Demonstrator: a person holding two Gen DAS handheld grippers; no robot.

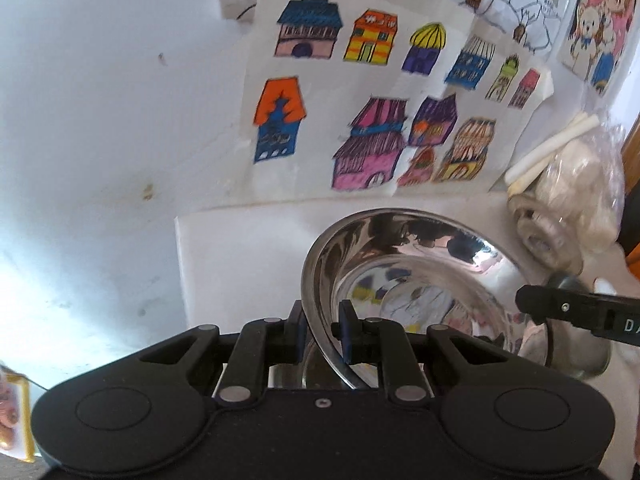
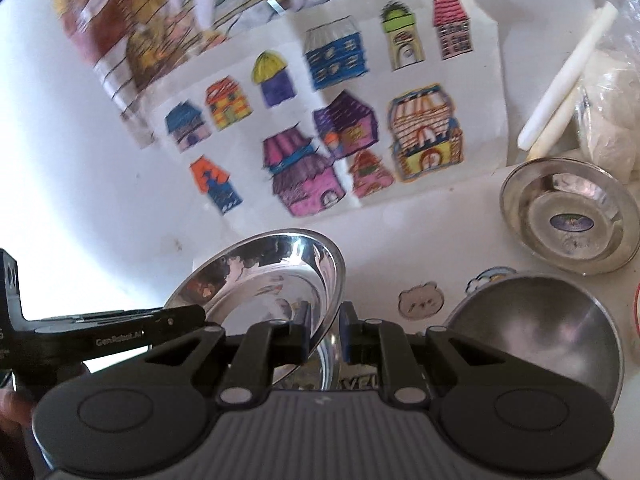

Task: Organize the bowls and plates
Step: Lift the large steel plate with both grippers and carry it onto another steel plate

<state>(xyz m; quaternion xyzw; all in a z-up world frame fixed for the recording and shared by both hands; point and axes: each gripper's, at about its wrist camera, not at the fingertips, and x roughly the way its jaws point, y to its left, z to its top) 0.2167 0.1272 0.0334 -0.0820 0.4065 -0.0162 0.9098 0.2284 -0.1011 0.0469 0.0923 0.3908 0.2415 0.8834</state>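
Observation:
A shiny steel plate (image 1: pixel 420 272) is held tilted above the white table, gripped at opposite rims by both grippers. My left gripper (image 1: pixel 322 330) is shut on its left rim. My right gripper (image 2: pixel 325 330) is shut on the plate's (image 2: pixel 272 276) right rim. The right gripper's body (image 1: pixel 580 312) shows at the right of the left wrist view, and the left gripper's body (image 2: pixel 120 330) shows at the left of the right wrist view. A small steel dish (image 2: pixel 570 216) and a steel bowl (image 2: pixel 540 328) rest on the table to the right.
A sheet of coloured house drawings (image 1: pixel 360 100) leans on the wall behind the table (image 1: pixel 240 264). A clear bag of pale lumps (image 1: pixel 576 192) with white sticks (image 1: pixel 552 152) lies at the far right. Cartoon stickers (image 2: pixel 420 302) mark the tabletop.

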